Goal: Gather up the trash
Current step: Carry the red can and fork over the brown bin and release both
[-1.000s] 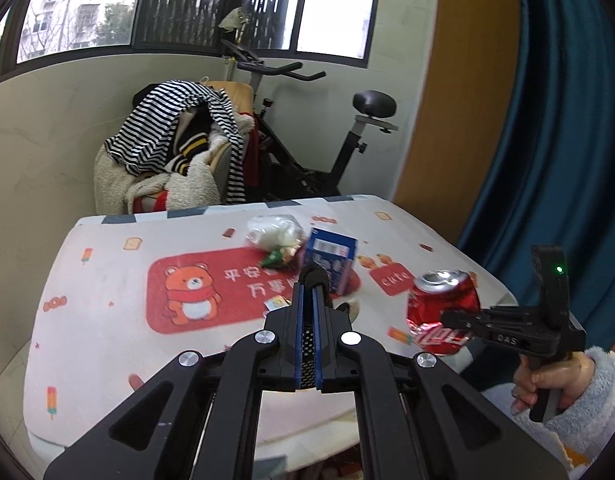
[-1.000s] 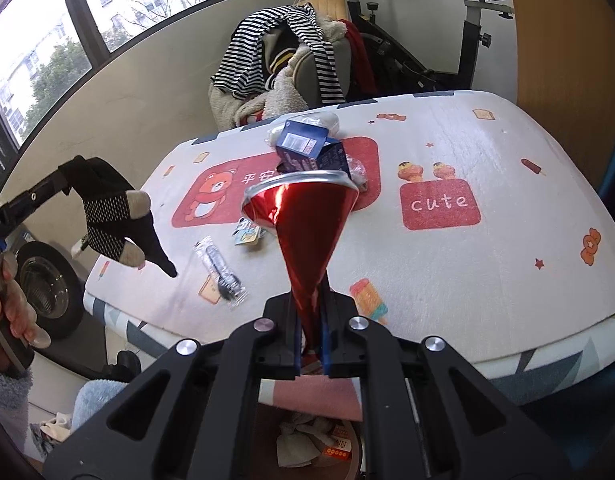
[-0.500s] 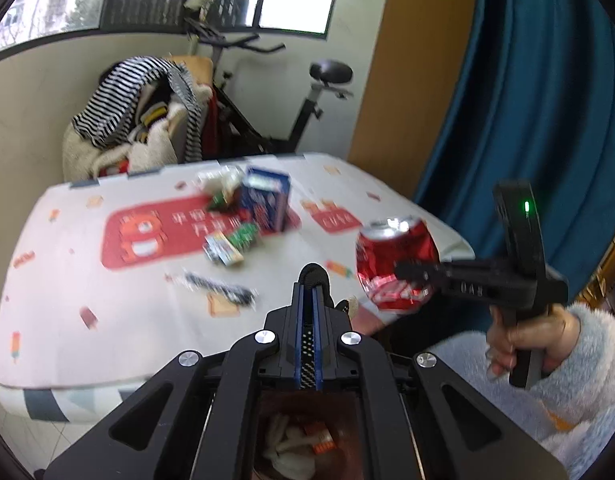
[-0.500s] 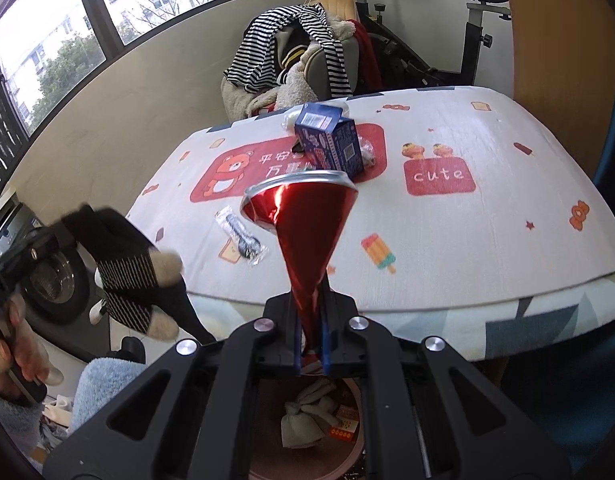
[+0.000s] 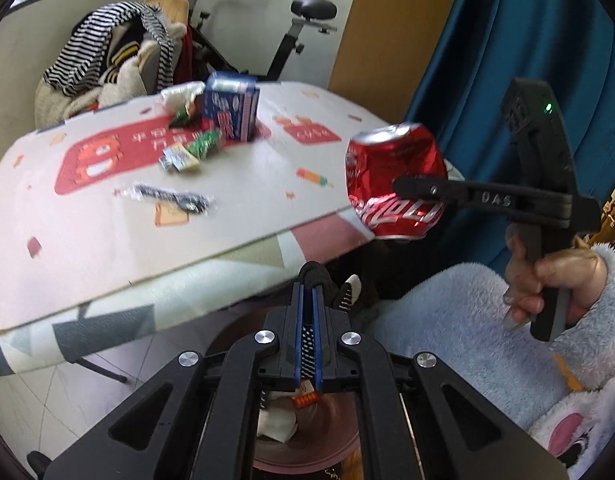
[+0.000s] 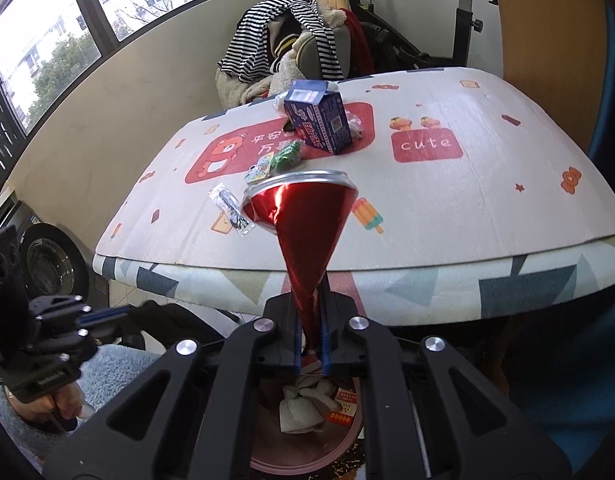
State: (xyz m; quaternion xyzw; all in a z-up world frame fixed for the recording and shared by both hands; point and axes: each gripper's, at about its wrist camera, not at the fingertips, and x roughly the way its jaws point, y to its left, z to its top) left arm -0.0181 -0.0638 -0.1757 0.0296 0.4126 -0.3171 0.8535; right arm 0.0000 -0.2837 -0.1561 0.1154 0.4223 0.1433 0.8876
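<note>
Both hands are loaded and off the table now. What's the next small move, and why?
Probably open the left gripper first. It is shut on a dark sock and hangs right above the pink bin by the table edge, so the sock should fall in. The right gripper is shut on the crushed red can.

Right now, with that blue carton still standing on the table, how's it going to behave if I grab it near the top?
The carton stands tall on a narrow base, so a high push probably tips it. Its top flaps look opened, suggesting it is empty and light. Thin card walls would likely cave under a hard squeeze.
</note>
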